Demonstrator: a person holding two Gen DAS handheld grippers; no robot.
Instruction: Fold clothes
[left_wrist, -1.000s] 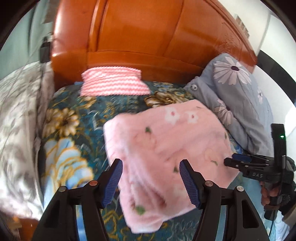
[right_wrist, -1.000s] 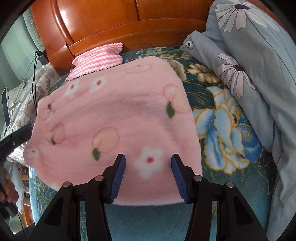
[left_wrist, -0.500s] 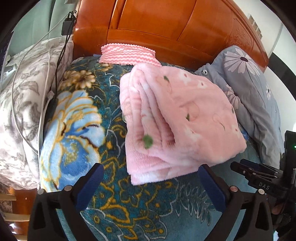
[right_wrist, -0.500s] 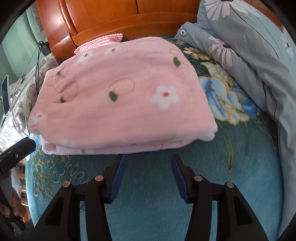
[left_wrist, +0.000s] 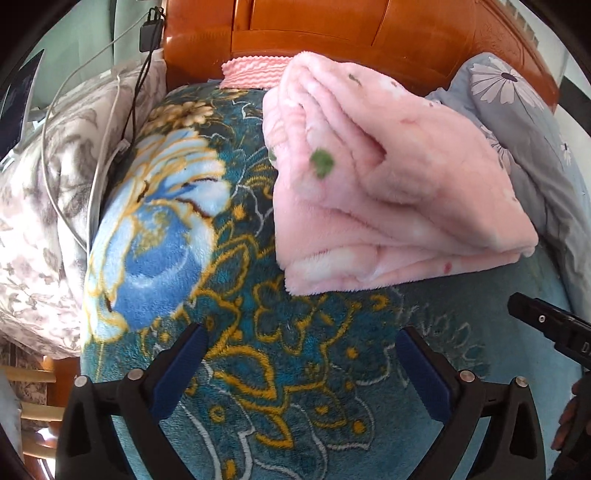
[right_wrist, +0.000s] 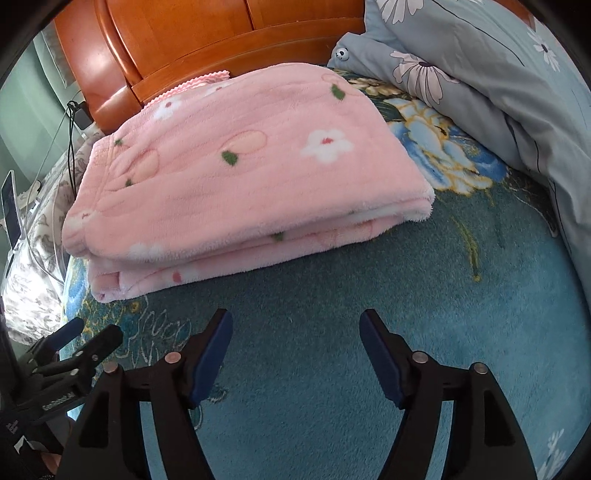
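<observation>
The bed (right_wrist: 369, 332), under a teal flowered blanket (left_wrist: 236, 295), carries everything. At its head stands a wooden headboard (right_wrist: 207, 40); a grey flowered quilt (right_wrist: 498, 96) is heaped along the right edge and a grey patterned pillow (left_wrist: 48, 206) with loose cables (left_wrist: 74, 155) lies at the left edge. The pink fleece garment (right_wrist: 251, 173) lies folded in several layers near the headboard, roughly mid-width, with a pink zigzag cloth (left_wrist: 255, 68) just behind it.

The left gripper (left_wrist: 301, 363) stands fully wide with nothing between its fingers; the right gripper (right_wrist: 295, 350) is opening, also empty — both sit over bare blanket short of the garment's near edge.

The fold looks about finished. To do it well, I would let go cleanly without dragging the top layer, then check that the stacked edges line up; the near left corner seems slightly uneven.

Open room lies in front — the foot side is bare. The quilt crowds the right, the cables could snag on the left.
</observation>
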